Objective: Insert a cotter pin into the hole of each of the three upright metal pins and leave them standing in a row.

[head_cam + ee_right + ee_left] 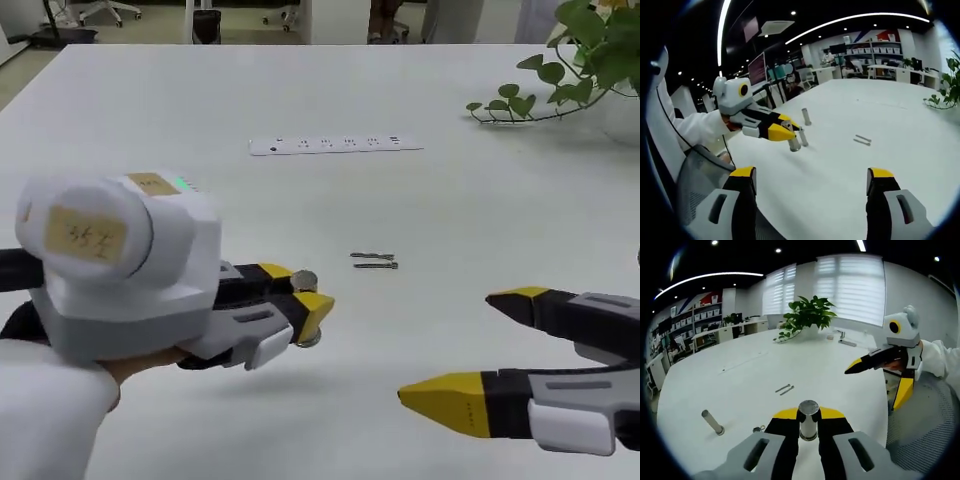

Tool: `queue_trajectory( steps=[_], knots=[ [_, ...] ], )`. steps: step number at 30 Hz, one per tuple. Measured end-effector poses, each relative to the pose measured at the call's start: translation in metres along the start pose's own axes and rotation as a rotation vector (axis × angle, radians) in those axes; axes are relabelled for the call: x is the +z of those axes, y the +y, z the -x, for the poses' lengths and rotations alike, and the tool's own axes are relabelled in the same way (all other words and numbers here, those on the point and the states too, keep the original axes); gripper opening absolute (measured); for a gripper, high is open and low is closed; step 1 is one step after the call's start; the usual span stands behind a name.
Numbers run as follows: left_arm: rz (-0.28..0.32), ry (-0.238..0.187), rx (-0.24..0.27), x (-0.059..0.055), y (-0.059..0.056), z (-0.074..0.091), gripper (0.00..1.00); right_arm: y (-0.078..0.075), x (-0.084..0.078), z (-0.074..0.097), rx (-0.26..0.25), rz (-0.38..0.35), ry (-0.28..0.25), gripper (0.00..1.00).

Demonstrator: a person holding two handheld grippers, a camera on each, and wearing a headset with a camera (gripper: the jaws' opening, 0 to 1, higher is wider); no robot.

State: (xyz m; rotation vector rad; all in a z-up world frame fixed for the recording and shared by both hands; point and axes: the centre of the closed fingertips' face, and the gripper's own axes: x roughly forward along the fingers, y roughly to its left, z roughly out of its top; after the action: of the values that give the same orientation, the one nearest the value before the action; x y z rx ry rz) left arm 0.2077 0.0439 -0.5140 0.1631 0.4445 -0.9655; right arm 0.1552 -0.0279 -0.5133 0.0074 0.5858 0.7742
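Yellow-tipped, the left gripper (pixel 808 421) clamps an upright silver cylindrical metal pin (pixel 808 412) between its jaws. In the head view, two thin silver cotter pins (pixel 373 261) lie side by side on the white table (pixel 450 200) at its one o'clock. The yellow-tipped right gripper (pixel 445 345), at four o'clock, has its jaws spread wide, holding nothing. In the left gripper view, a second metal pin (pixel 712 421) stands at nine o'clock.

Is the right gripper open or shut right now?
Open. The right gripper has its yellow-tipped jaws wide apart, with bare table between them.
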Motion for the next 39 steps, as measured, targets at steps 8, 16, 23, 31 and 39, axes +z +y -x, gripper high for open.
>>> queue_trajectory(
  steps=[8,16,23,31,39],
  knots=[
    [-0.016,0.033,-0.010,-0.009,-0.007,-0.016,0.10,-0.003,0.002,0.002,-0.006,-0.009,-0.008,0.91],
    [-0.010,0.057,-0.056,-0.022,-0.021,-0.027,0.10,0.002,-0.001,0.001,0.013,0.004,0.009,0.90],
    [0.001,0.082,-0.047,-0.032,-0.022,-0.032,0.10,0.003,-0.003,0.002,0.016,0.002,0.017,0.90],
    [0.010,0.062,-0.021,-0.029,-0.019,-0.034,0.10,0.001,0.000,0.002,0.010,-0.021,0.001,0.90],
    [-0.014,0.085,-0.025,-0.038,-0.023,-0.038,0.10,0.001,-0.003,0.001,0.008,-0.019,0.009,0.90]
  ],
)
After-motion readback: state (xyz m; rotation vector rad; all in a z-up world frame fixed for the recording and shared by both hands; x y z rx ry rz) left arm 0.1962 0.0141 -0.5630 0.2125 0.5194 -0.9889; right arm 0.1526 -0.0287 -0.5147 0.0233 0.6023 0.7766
